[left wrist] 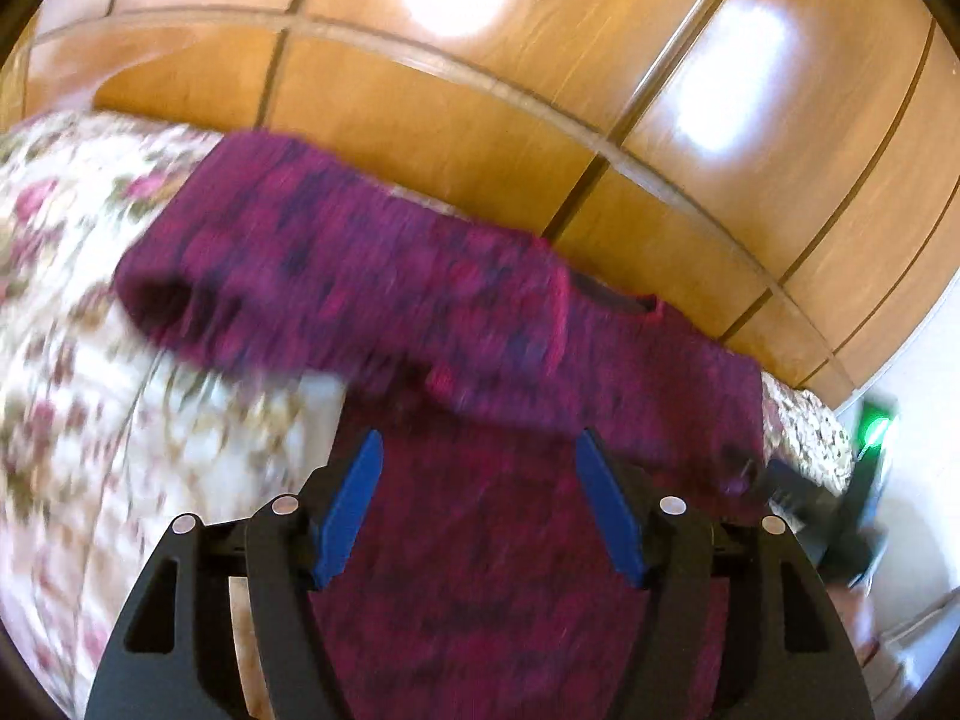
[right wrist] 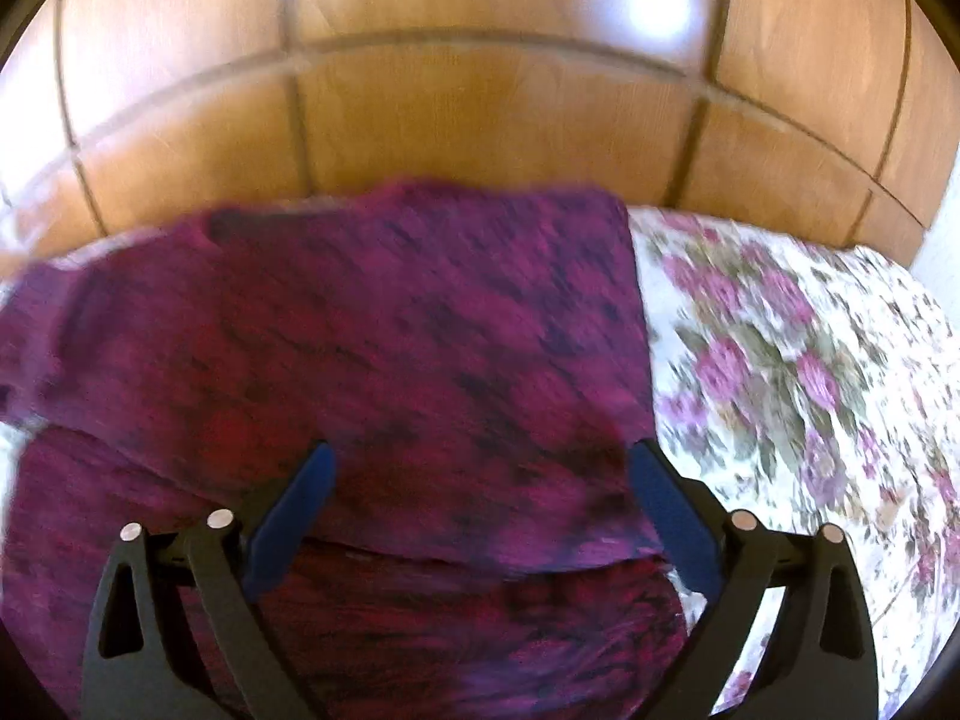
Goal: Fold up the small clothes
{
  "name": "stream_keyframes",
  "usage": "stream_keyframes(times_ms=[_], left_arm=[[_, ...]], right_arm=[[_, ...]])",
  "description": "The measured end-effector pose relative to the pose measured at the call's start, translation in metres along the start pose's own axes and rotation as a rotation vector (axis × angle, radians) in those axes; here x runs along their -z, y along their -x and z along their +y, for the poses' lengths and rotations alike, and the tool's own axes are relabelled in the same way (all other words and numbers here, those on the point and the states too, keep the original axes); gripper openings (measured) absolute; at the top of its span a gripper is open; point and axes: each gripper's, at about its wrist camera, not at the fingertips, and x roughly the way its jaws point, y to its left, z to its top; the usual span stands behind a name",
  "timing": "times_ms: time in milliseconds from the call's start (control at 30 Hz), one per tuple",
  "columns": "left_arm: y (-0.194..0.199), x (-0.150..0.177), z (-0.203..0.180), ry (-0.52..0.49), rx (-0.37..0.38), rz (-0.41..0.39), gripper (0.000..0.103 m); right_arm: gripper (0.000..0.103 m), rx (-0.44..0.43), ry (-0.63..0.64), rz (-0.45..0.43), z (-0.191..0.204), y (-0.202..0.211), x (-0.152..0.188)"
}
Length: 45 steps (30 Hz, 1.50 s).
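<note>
A magenta knitted top (left wrist: 456, 312) lies on a floral bedspread (left wrist: 78, 360), with wood panelling (left wrist: 540, 90) behind it. Both views are smeared by motion, so fine detail is uncertain.

Left wrist view: your left gripper (left wrist: 480, 450) hangs over the body of the top, jaws spread wide and empty, the blue pads (left wrist: 351, 510) apart with knit showing between them. A sleeve or side flap lies folded across the body from 10 o'clock toward 3 o'clock. The neckline (left wrist: 612, 294) sits near 2 o'clock. A dark device with a green light (left wrist: 873, 426) shows at 3 o'clock.

Right wrist view: your right gripper (right wrist: 480, 462) is likewise released and holds nothing. An upper layer of the top (right wrist: 372, 348) fills the centre from 9 to 1 o'clock, its straight side edge toward 2 o'clock beside the bedspread (right wrist: 810, 360). A free hem crosses at 6 o'clock over a lower layer.

Handling, as a judgement: the knit looks light, soft and limp; it will sag and stretch, not hold a crease. Take it at doubled edges or corners, such as the hem at 6 o'clock, pinching both layers together. Whether the pads touch the cloth cannot be told.
</note>
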Motion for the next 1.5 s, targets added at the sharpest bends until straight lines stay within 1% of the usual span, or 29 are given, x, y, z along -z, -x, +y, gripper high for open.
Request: stream_keyframes(times_ms=[67,100,167,267,300,400,433,467,500,567,633,667,767,867,933,1033,1133,1300,1400,1467,1500], left_arm=[[-0.001,0.017,0.006,0.018,0.006,0.023,0.066],[-0.003,0.023,0.008,0.019,0.003,0.033,0.066],[-0.007,0.033,0.011,0.01,-0.018,0.041,0.066],[-0.007,0.037,0.015,0.011,0.002,0.023,0.066],[-0.008,0.038,0.018,0.017,0.01,0.021,0.066],[-0.012,0.043,0.028,0.051,0.035,0.023,0.066],[-0.012,0.043,0.029,0.056,0.04,0.022,0.066],[-0.012,0.044,0.03,0.059,0.045,0.022,0.066],[-0.012,0.045,0.032,0.06,0.049,0.02,0.066],[-0.011,0.048,0.034,0.061,0.055,0.014,0.066],[-0.009,0.05,0.037,0.064,0.063,0.011,0.066],[-0.009,0.051,0.039,0.067,0.066,0.009,0.066],[-0.009,0.054,0.037,0.064,0.062,0.01,0.066],[-0.009,0.056,0.038,0.06,0.056,0.01,0.066],[-0.008,0.055,0.037,0.058,0.051,0.011,0.066],[-0.008,0.056,0.035,0.05,0.039,0.014,0.066],[-0.011,0.056,0.032,0.044,0.027,0.017,0.066],[-0.011,0.055,0.031,0.03,0.009,0.021,0.066],[-0.012,0.056,0.029,0.022,-0.001,0.024,0.066],[-0.012,0.056,0.028,0.018,-0.007,0.026,0.066],[-0.013,0.056,0.027,0.016,-0.008,0.027,0.066]], right_arm=[[0.093,-0.142,-0.011,0.005,0.023,0.008,-0.011],[0.091,-0.234,-0.016,0.027,0.04,0.008,-0.018],[0.077,-0.343,-0.02,0.07,0.071,0.002,-0.028],[0.068,-0.46,-0.051,0.163,0.11,-0.022,-0.039],[0.066,-0.477,-0.06,0.195,0.125,-0.033,-0.042],[0.058,-0.499,-0.08,0.274,0.158,-0.062,-0.045],[0.053,-0.489,-0.079,0.288,0.167,-0.069,-0.045],[0.041,-0.473,-0.073,0.288,0.172,-0.072,-0.045],[0.034,-0.453,-0.058,0.284,0.181,-0.073,-0.047],[0.011,-0.431,-0.03,0.268,0.186,-0.069,-0.052],[0.009,-0.421,0.003,0.196,0.187,-0.045,-0.057],[0.009,-0.417,0.014,0.147,0.182,-0.029,-0.063],[0.009,-0.425,0.008,0.039,0.158,0.012,-0.077],[0.009,-0.406,-0.012,-0.046,0.128,0.045,-0.088],[0.008,-0.378,-0.03,-0.089,0.105,0.059,-0.091],[0.009,-0.327,-0.07,-0.121,0.067,0.071,-0.087],[0.009,-0.271,-0.12,-0.107,0.03,0.069,-0.074],[0.009,-0.18,-0.197,-0.029,-0.024,0.045,-0.046],[0.008,-0.14,-0.246,0.032,-0.047,0.024,-0.031],[0.008,-0.129,-0.294,0.067,-0.061,0.01,-0.02],[0.008,-0.122,-0.311,0.077,-0.073,0.01,-0.016]])
